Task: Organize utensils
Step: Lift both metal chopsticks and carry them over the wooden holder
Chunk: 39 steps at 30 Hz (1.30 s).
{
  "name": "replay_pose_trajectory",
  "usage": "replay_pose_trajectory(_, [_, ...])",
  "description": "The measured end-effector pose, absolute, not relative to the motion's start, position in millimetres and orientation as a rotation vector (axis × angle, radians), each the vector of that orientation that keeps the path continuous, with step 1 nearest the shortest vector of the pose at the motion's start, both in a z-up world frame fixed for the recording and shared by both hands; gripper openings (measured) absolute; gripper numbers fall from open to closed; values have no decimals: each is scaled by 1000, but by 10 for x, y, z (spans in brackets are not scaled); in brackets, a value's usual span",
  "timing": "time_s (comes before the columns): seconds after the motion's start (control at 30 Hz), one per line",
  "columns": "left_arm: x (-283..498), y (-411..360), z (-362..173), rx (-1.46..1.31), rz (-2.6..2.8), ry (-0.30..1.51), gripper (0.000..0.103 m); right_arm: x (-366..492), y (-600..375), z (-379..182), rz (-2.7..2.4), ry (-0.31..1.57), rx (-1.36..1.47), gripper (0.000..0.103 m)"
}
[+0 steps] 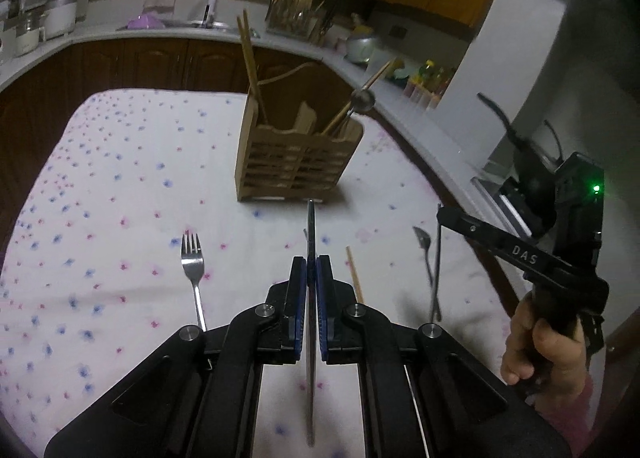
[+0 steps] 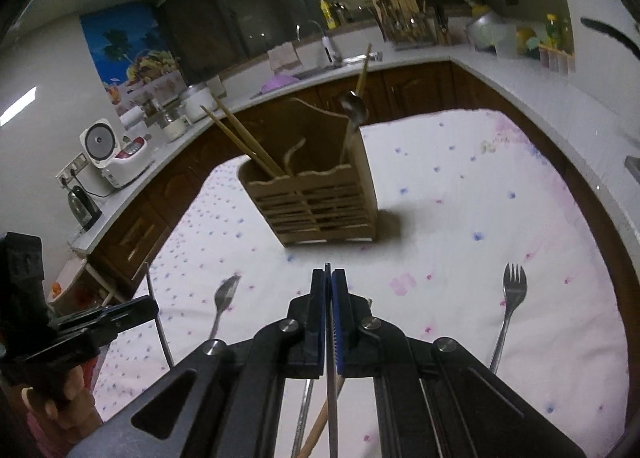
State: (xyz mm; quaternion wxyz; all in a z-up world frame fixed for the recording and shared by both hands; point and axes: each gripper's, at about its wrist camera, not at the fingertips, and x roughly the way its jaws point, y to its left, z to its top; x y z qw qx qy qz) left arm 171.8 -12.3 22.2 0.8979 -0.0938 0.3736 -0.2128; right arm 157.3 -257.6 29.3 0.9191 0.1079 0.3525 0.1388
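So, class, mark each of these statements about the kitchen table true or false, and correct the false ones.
1. The holder stands upright on the cloth. True.
2. Both claws are open and empty. False: the left claw is shut on a metal utensil, and the right claw is shut on a second utensil.
3. A fork lies on the cloth. True.
4. The holder is empty. False: chopsticks and a spoon stick out of it.
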Motion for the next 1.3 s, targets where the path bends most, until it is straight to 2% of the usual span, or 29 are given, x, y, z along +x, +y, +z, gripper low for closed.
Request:
replay_pose_trajectory(1.03, [1524,41,584,-211,-401,627,4,1308,-2661,766,273,565,209,0])
replay_pose_trajectory(1.3, [1571,74,557,-225,-392,631,4,1542,-2738,516,286,656,276,1])
